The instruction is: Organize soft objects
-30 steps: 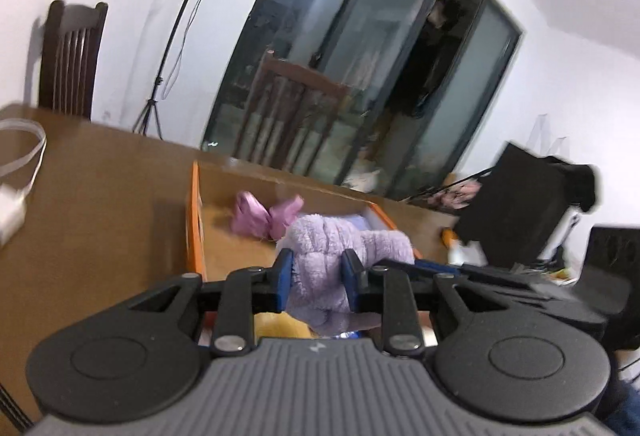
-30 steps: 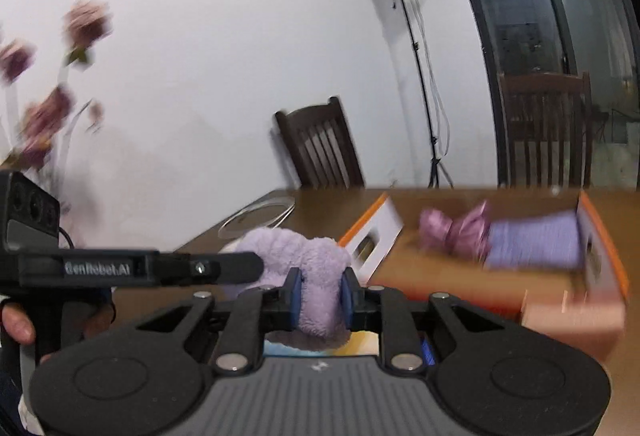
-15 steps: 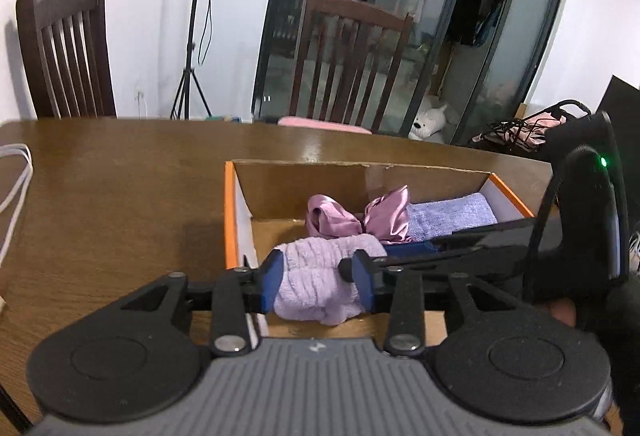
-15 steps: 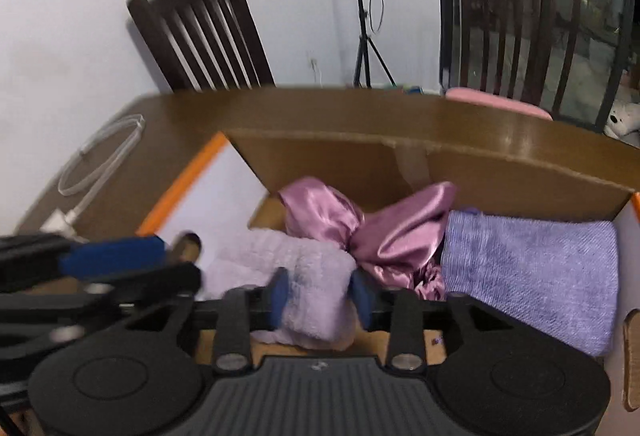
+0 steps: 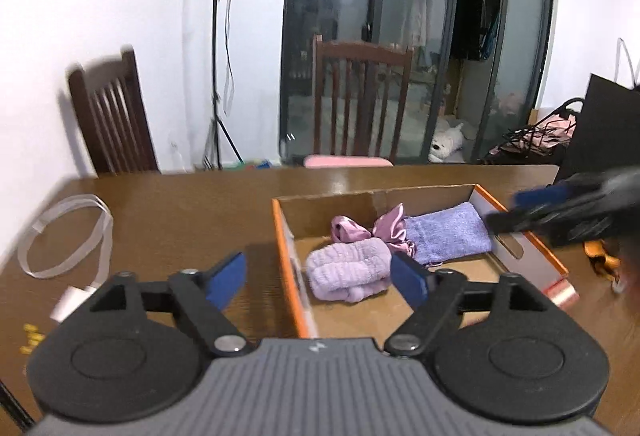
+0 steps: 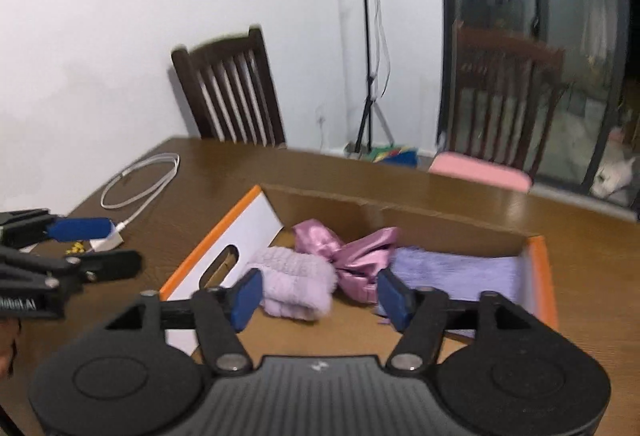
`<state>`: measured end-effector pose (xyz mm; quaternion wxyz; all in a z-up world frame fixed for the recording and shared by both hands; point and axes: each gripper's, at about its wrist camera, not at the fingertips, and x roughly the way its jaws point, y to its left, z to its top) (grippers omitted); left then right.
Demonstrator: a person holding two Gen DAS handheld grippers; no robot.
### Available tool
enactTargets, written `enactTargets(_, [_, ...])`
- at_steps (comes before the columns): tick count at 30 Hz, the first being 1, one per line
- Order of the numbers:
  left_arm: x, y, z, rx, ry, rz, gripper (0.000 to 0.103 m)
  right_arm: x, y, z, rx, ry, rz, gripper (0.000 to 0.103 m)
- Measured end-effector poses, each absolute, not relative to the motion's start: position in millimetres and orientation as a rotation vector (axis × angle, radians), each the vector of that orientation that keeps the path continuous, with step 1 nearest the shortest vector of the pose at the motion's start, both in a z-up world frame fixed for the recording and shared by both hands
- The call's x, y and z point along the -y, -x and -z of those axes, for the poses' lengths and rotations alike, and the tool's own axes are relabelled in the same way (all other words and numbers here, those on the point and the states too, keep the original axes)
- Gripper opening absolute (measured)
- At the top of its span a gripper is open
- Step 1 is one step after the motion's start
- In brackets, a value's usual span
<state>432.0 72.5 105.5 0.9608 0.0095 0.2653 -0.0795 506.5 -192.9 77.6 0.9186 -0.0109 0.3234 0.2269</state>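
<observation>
Left wrist view: my left gripper [image 5: 318,278] spread wide, empty; fluffy roll [image 5: 349,269] lies center frame in the box [image 5: 286,260].

Right wrist view: my right gripper [image 6: 319,299] spread, empty; roll lower center, touching pink scrunchie [image 6: 346,256].

Readable text, one item: white lettering on the black body of the left gripper [image 6: 80,248], at the left edge of the right wrist view, cut off by the frame, showing roughly "obot.AI". Nothing else legible in either view.
</observation>
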Motion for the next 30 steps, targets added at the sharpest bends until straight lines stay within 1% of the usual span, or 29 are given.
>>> enactTargets(3, [-73, -394, -122, -0.480, -0.061, 0.154, 0.090, 230, -466, -109, -0.592, 0.037, -0.427, 0.075])
enactTargets(5, [-71, -372, -134, -0.449, -0.077, 0.152, 0.091, 254, -439, -126, -0.542, 0.030, -0.404, 0.082])
enactTargets(9, [-65, -343, -149, -0.419, -0.074, 0.156, 0.094, 284, -400, -144, -0.485, 0.016, -0.380, 0.083])
enactTargets(12, [-58, -314, -146, -0.398, -0.063, 0.139, 0.095, 296, -368, -144, -0.441, 0.000, -0.378, 0.084])
enactTargets(14, [-55, -288, -136, -0.381, -0.048, 0.134, 0.098, 299, -339, -135, -0.391, 0.002, -0.389, 0.090])
enactTargets(15, [-54, -275, -130, -0.374, -0.035, 0.134, 0.099, 299, -323, -128, -0.366, 0.009, -0.397, 0.091])
enactTargets(18, [-50, -230, -104, -0.359, 0.010, 0.143, 0.101, 300, -275, -97, -0.332, 0.008, -0.423, 0.091])
enactTargets(22, [-47, -187, -64, -0.382, 0.017, 0.135, 0.103, 296, -230, -47, -0.370, -0.024, -0.439, 0.092])
enactTargets(26, [-55, -179, -31, -0.506, 0.046, 0.118, 0.103, 290, -206, -4, -0.458, -0.067, -0.455, 0.092])
enactTargets(30, [-61, -197, -21, -0.543, 0.058, 0.074, 0.103, 270, -211, 11, -0.502, -0.018, -0.500, 0.092])
